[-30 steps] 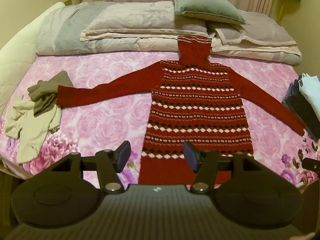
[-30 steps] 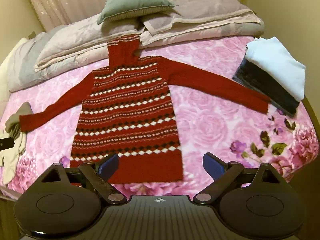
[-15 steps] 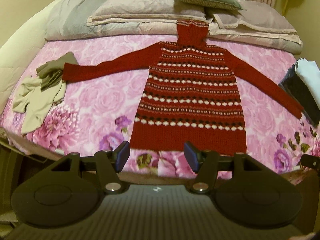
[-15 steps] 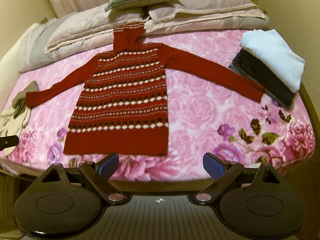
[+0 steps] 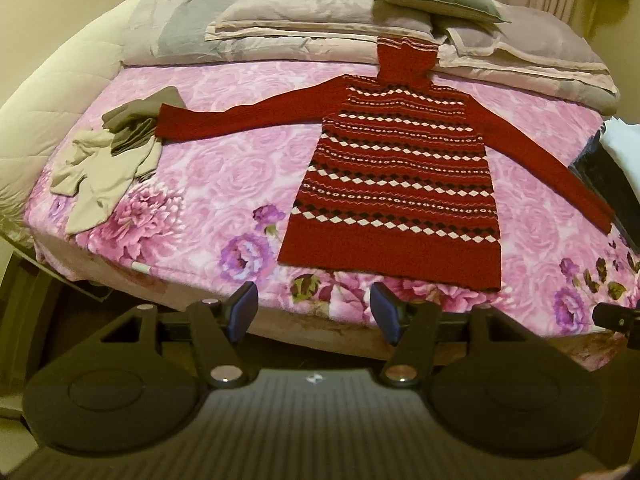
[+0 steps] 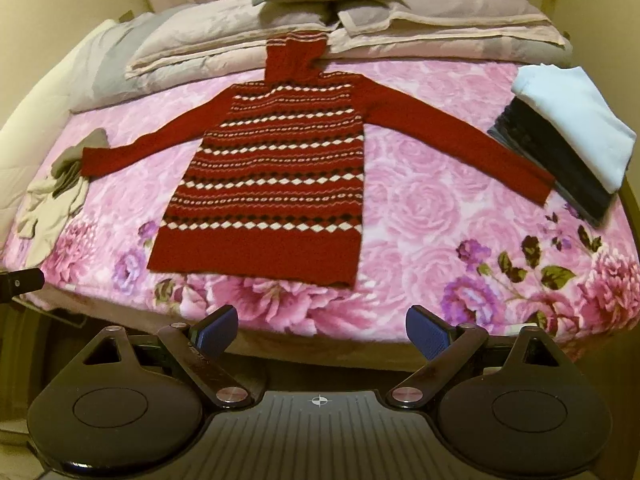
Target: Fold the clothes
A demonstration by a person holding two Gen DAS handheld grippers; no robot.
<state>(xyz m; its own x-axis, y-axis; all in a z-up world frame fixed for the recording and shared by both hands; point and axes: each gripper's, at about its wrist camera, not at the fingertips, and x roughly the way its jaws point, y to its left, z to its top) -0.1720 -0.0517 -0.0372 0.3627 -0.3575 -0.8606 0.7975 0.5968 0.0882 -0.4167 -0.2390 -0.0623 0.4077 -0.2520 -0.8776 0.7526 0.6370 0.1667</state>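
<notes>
Sweater [image 5: 396, 184] is laid flat; left gripper [image 5: 314, 312] and right gripper [image 6: 322, 334] are held wide, empty. A sleeve cuff should be pinched first.

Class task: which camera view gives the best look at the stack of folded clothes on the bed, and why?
The right wrist view. There the stack of folded clothes shows whole: a pale garment on top of dark ones, beside the red sweater's sleeve cuff. In the left wrist view the stack is cut off at the right edge.
</notes>
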